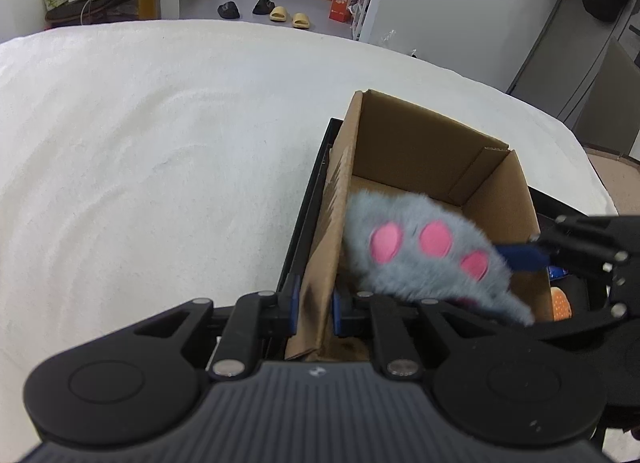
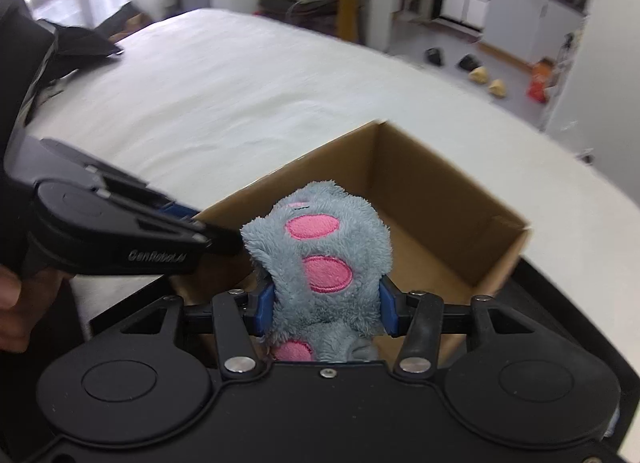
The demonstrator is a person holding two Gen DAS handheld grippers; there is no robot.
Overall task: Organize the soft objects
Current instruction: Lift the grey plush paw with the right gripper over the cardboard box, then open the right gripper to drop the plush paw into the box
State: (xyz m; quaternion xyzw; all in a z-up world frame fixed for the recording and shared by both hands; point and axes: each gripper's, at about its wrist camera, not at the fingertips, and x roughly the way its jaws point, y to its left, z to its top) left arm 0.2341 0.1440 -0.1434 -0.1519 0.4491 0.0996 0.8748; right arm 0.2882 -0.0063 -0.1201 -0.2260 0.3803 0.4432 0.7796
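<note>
Left wrist view: left gripper (image 1: 314, 313) at 6 o'clock, jaws clamped on the near wall of an open cardboard box (image 1: 432, 151), blue pads (image 1: 295, 303) on either side of the brown flap. Box stands in a black tray (image 1: 308, 203) on a white bed (image 1: 160, 143) with a slightly wrinkled cover that fills most of the frame. Grey plush toy (image 1: 424, 259) with pink patches hangs over the box interior at about 4 o'clock, held by the right gripper (image 1: 520, 257) coming in from 3 o'clock. Something orange and something blue show just beyond the box's right wall in the tray, too hidden to identify. Room behind at 12 o'clock: grey floor, two black shoes and a pair of yellow slippers (image 1: 289, 17), an orange carton (image 1: 342, 1), a cluttered table at 11 o'clock, dark clothes hanging at 1 o'clock. Right wrist view: right gripper (image 2: 326, 305) at 6 o'clock, jaws partly apart and pressing on both sides of the plush toy (image 2: 320, 263), which stands upright between the pads above the box (image 2: 440, 203). Left gripper (image 2: 188, 215) enters from 9 o'clock and meets the box's left rim; a hand (image 2: 12, 303) shows at the left edge. Dark cloth (image 2: 76, 47) lies on the bed (image 2: 240, 83) at 10 o'clock; window at 11 o'clock, cluttered shelves and white cabinets at 1 o'clock. Background is motion-blurred.
</note>
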